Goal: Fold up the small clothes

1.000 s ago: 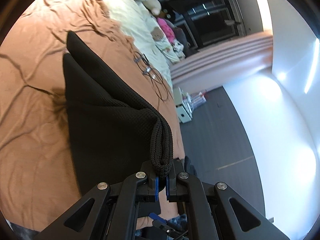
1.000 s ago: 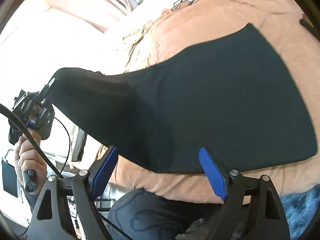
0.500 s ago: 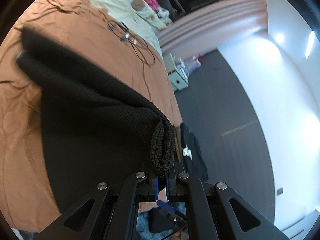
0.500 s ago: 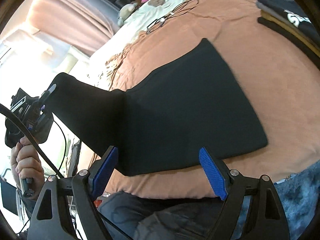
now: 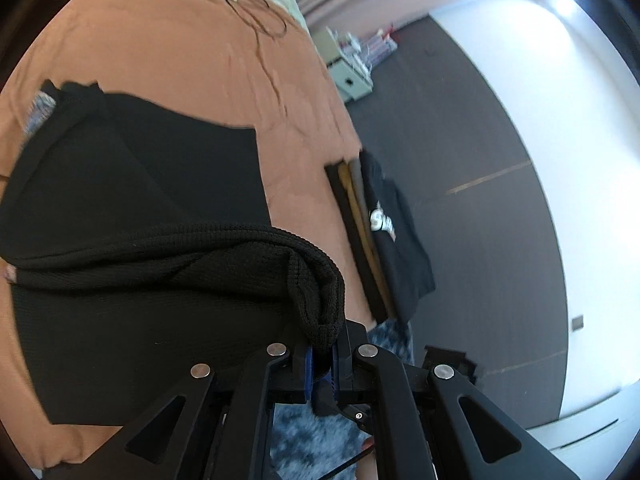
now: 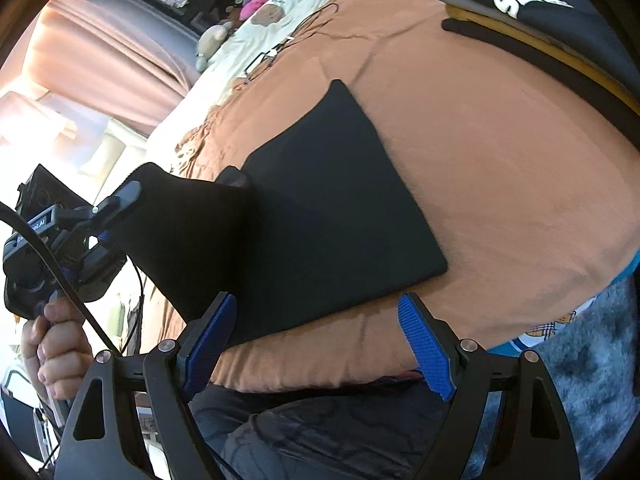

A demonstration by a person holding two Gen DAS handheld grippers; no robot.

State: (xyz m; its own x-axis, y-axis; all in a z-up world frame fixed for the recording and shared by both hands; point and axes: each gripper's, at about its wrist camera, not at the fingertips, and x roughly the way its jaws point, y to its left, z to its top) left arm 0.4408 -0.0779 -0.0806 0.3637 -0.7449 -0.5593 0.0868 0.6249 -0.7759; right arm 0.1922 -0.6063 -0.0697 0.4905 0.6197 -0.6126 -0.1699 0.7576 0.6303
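Observation:
A black knit garment (image 5: 132,216) lies on the brown bedspread (image 5: 168,60), partly folded over. My left gripper (image 5: 322,354) is shut on a bunched edge of it and holds that edge lifted above the flat part. In the right wrist view the same garment (image 6: 332,208) spreads flat at the centre, with its left end raised by the left gripper (image 6: 106,216) in a person's hand (image 6: 52,344). My right gripper (image 6: 316,336) hangs open just off the garment's near edge, nothing between its blue pads (image 6: 426,348).
A stack of folded clothes (image 6: 532,24) sits at the bed's right edge, a printed dark shirt (image 5: 394,232) on top. Cables (image 5: 240,4) and glasses lie farther up the bed, near pillows and soft toys (image 6: 264,4). Dark floor and a blue rug (image 5: 312,440) lie below.
The left gripper has carried the lifted edge across toward the stack side and lower, folding the garment over itself. The right gripper has drifted sideways, still open; more bedspread and the stack now show.

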